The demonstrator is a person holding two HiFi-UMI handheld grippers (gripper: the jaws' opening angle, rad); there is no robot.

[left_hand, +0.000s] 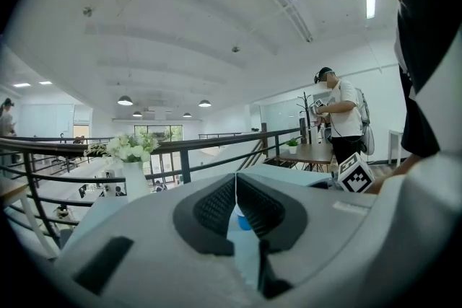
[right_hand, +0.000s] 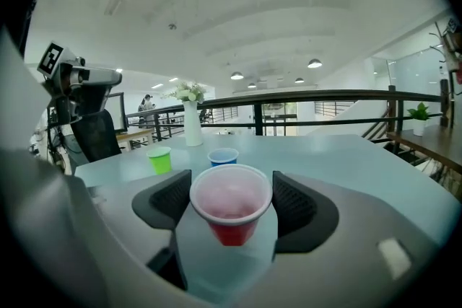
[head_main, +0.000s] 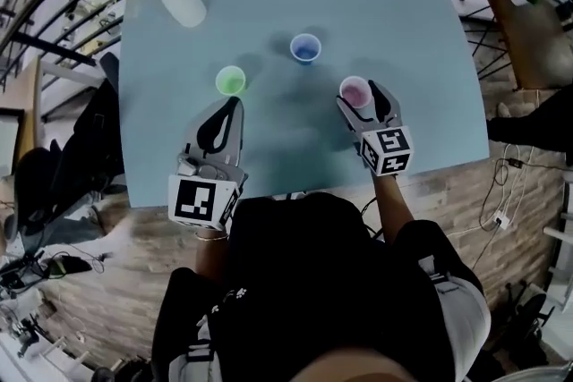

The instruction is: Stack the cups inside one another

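- We see the right tongs [right_hand: 231, 204] pinching the red cup [head_main: 355, 91] at its rim, upright, over the counter's [head_main: 394, 4] near right.
- Left tongs [head_main: 231, 108] are pressed together and empty, just near of the green cup [head_main: 231, 80].
- Blue cup [head_main: 305, 47] lies far-left of the red cup; we judge it the closer target.

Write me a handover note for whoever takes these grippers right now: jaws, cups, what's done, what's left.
Left gripper: jaws shut, empty, close to the green cup.
Right gripper: jaws on either side of the red cup; the rim is close to both pads, but a firm grip isn't clear.
Blue cup: stands alone farther back on the table.
Done: nothing nested yet.
Left: stack all three cups.
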